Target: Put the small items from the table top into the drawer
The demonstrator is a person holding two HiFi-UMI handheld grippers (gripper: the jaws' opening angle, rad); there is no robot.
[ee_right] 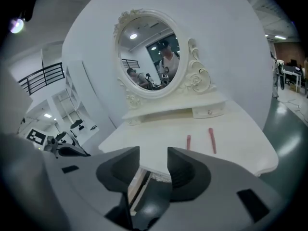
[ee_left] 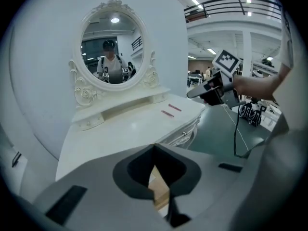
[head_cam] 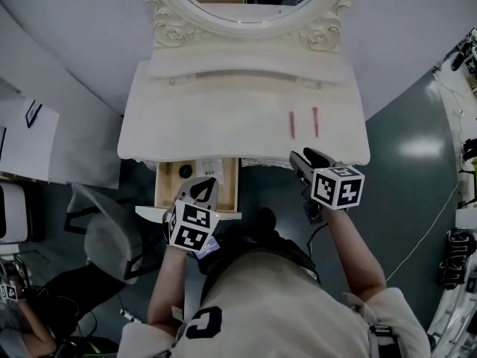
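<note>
Two red sticks (head_cam: 292, 124) on the table top (head_cam: 201, 118), drawer (head_cam: 161, 186) open.
Your left gripper (head_cam: 200, 191) is clenched empty over the drawer and your right gripper (head_cam: 307, 159) is released; only the head view shows inside the drawer.

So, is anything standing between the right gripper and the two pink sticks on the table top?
Nothing visible does. The right gripper has its jaws open at the table's front edge, and only bare table top lies between it and the pink sticks.
</note>
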